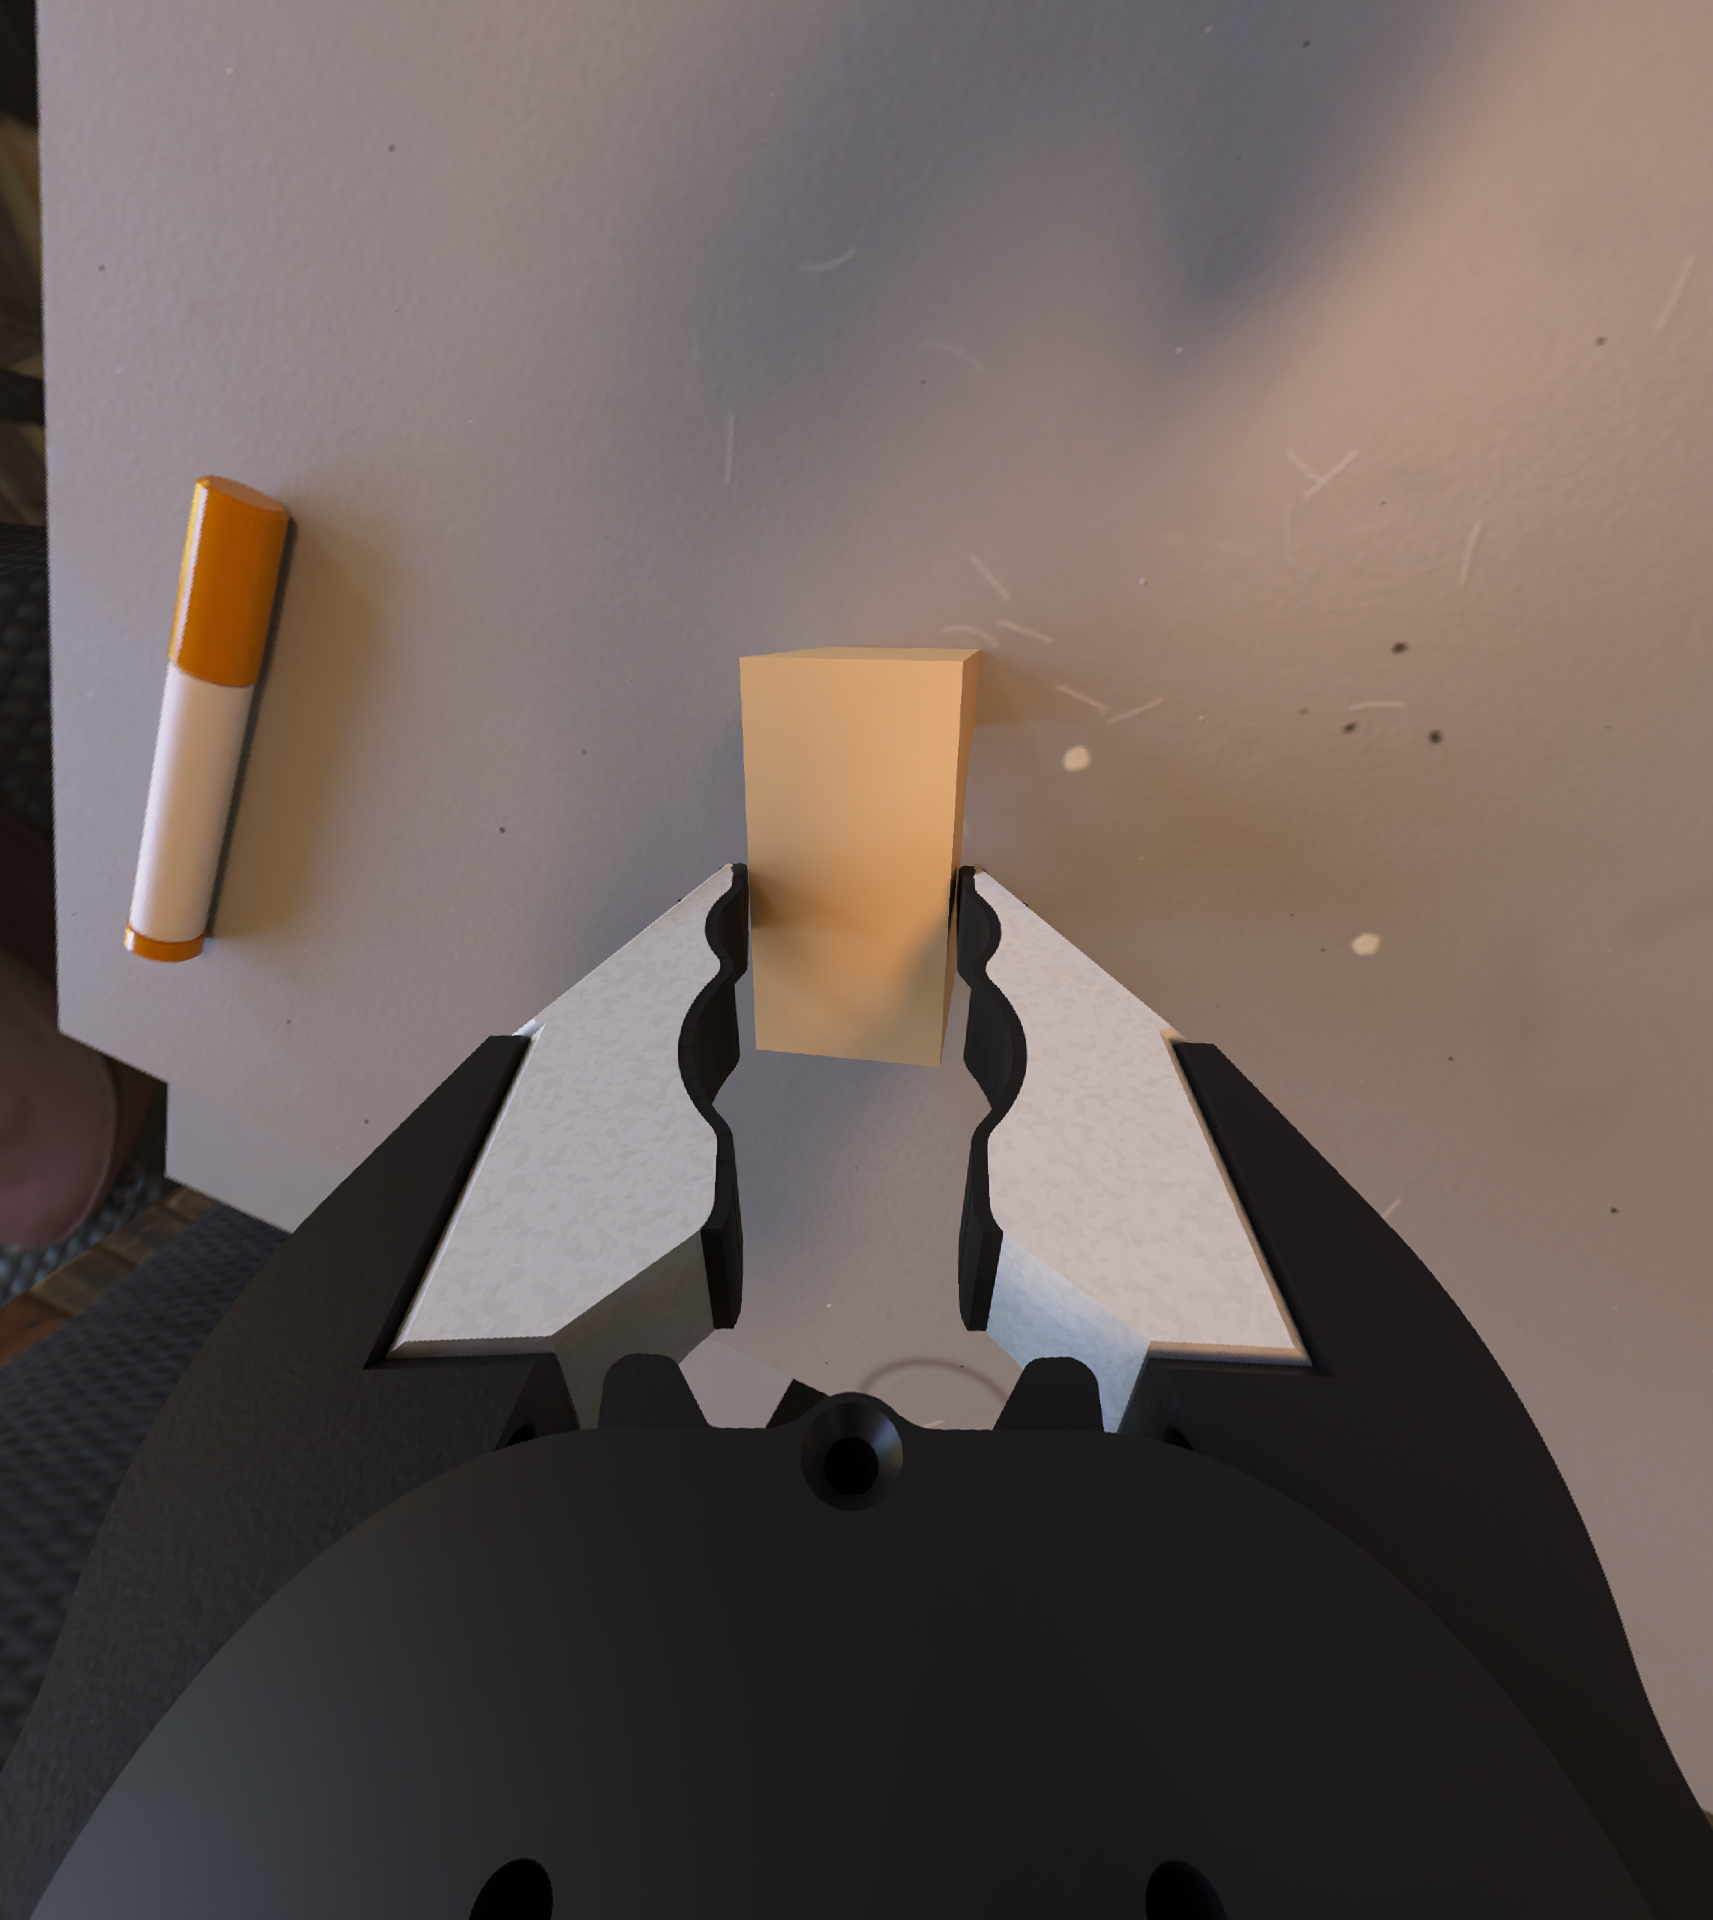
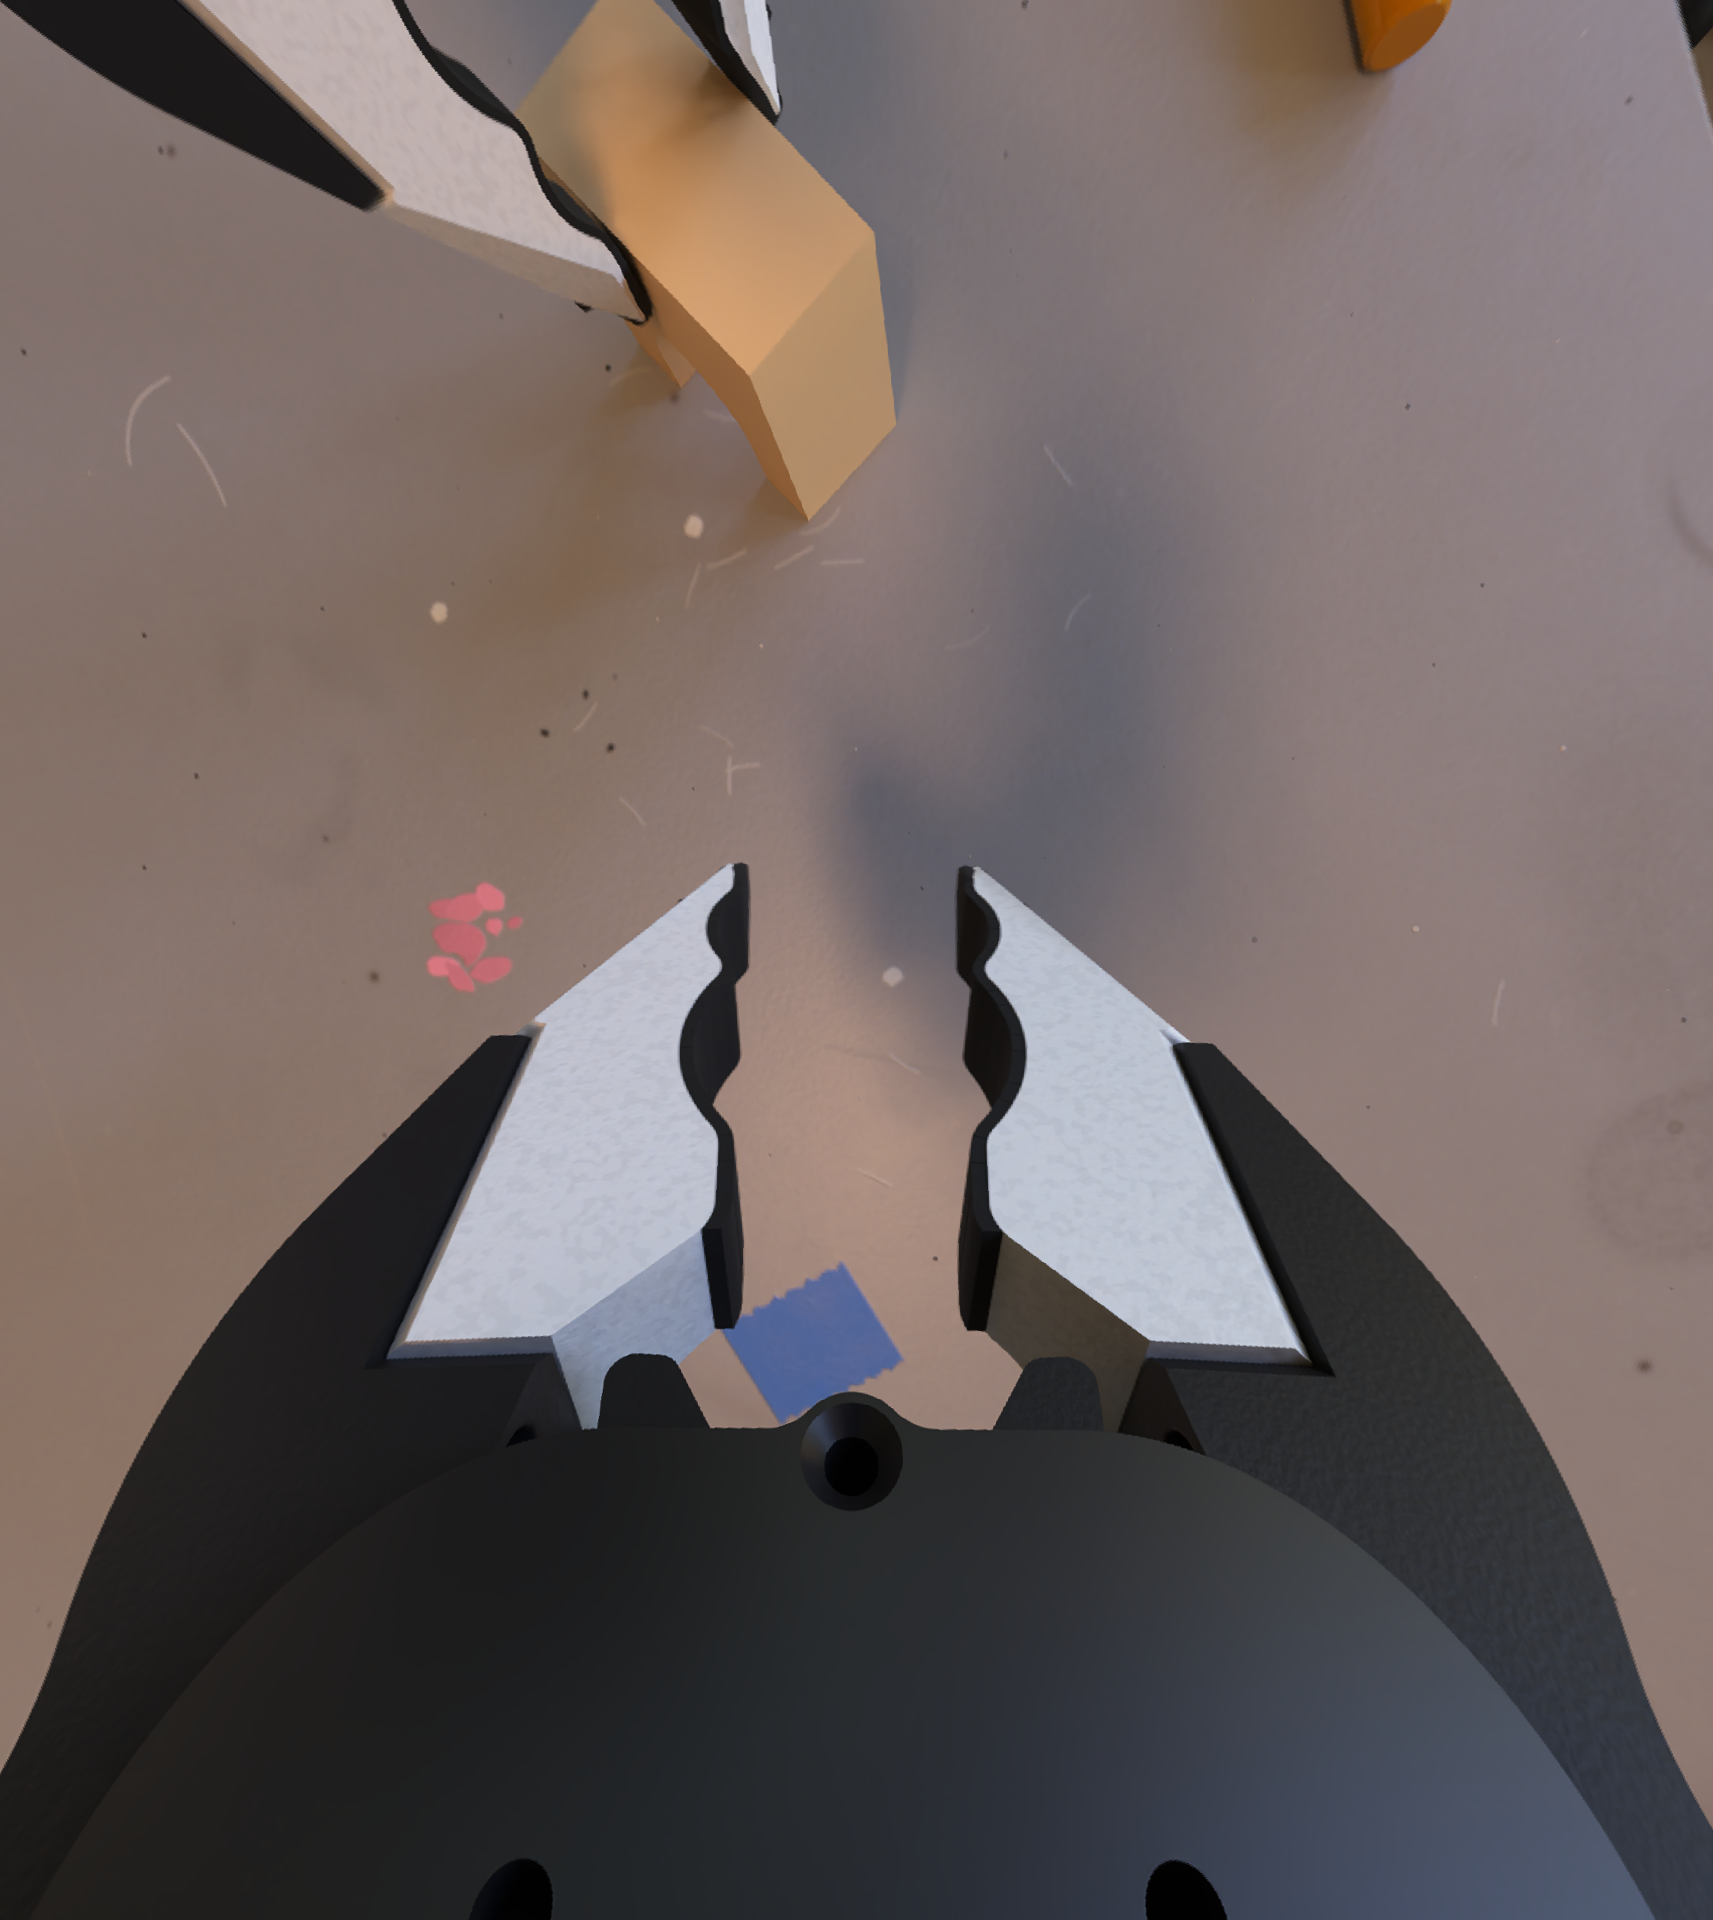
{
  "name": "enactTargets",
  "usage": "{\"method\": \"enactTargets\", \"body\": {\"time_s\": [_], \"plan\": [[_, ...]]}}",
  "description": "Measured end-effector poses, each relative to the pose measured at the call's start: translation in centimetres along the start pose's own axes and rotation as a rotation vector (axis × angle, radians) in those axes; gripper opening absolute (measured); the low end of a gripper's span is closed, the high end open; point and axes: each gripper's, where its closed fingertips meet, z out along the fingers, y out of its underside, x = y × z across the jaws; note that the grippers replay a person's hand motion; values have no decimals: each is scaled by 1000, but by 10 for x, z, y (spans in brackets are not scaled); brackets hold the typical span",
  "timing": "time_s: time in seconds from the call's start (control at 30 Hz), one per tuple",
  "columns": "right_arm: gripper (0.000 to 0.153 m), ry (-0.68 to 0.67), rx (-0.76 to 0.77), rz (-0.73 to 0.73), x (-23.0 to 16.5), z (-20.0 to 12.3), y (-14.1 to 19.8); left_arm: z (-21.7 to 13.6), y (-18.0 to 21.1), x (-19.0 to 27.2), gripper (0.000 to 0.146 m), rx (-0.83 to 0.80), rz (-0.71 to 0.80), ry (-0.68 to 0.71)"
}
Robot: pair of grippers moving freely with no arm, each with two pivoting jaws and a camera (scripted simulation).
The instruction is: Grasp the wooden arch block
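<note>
- Left tongs (image 1: 852, 883) straddle the wooden arch block (image 1: 852, 852); black pads sit flush on both its sides near the fingertips, pinching it.
- Block stands on the grey tabletop (image 1: 935, 312), its top face running forward from between the left tongs' tips.
- From the right wrist view the same block (image 2: 758, 301) sits well ahead of the right tongs (image 2: 852, 883), up and slightly left, with the left tongs' fingers (image 2: 478, 177) clamped on its flanks.
- Right tongs spread, gap between pads bare, hovering over the tabletop, nothing held.
- Orange-capped white marker (image 1: 203, 717) lies flat, well to the left of the left tongs, near the tabletop edge.
- Pink paint splotch (image 2: 467, 940) just left of the right tongs' left finger.
- Blue tape scrap (image 2: 816, 1335) on the tabletop under the right tongs, between the finger bases.
- Surface scuffed, with specks and scratches.
</note>
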Motion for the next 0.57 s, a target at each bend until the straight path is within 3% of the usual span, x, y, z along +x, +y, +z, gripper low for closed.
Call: {"method": "enactTargets", "body": {"time_s": [0.2, 0.57], "plan": [[7, -30, -58, -42, 5, 4, 4, -3, 1, 11, 38, -9, 22, 106], [1, -151, -156, -101, 0, 12, 7, -6, -6, 26, 38, 16, 105, 228]]}}
